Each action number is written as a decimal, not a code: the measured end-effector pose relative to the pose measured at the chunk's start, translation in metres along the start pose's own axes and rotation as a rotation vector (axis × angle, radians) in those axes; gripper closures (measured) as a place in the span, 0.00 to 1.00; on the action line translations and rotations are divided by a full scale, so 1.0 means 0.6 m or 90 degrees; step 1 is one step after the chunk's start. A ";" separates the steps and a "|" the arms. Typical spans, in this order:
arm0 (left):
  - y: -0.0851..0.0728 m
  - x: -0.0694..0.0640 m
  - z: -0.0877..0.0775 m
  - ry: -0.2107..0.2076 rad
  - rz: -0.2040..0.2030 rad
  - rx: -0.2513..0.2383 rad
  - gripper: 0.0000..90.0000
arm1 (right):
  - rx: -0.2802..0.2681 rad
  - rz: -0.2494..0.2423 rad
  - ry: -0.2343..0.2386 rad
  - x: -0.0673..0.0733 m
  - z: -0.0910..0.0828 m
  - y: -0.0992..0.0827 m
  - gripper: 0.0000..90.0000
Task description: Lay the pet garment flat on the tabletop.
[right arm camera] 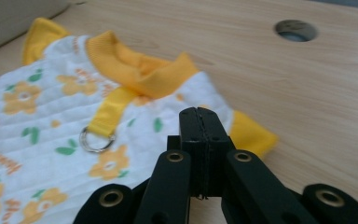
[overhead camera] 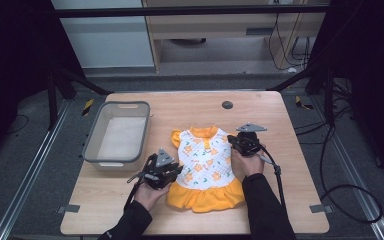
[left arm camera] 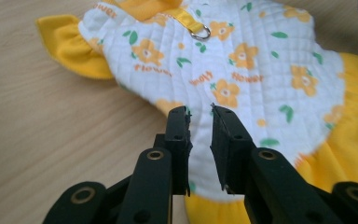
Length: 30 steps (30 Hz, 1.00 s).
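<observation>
A white quilted, yellow-trimmed dress [left arm camera: 242,70] printed "Flower" is flanked by the slightly parted left tool [left arm camera: 199,111] and the closed, empty right tool [right arm camera: 199,112].

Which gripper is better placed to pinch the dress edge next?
Left. The left gripper is open with its jaws straddling the edge of the dress near the waist. The right gripper is shut near the sleeve and would have to open first.

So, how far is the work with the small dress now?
The dress lies spread flat on the table, unfolded. The right tool is shut near its shoulder sleeve; the left tool is open over its side. Nothing is in the grey bin yet.
</observation>
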<state>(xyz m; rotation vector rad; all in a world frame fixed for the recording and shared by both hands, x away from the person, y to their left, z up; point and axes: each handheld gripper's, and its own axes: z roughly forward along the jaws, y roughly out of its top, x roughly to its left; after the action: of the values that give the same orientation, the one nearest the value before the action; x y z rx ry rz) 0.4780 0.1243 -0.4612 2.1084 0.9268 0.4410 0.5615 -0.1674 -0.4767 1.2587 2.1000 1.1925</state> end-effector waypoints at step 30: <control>-0.028 -0.006 0.029 -0.011 0.004 0.081 0.78 | 0.046 -0.067 0.060 0.077 -0.078 -0.071 1.00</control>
<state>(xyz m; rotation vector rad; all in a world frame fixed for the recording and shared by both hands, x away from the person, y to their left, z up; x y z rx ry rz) 0.4776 0.1198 -0.4855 2.2274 0.9617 0.3754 0.4840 -0.1585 -0.4833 1.1269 2.2660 1.1601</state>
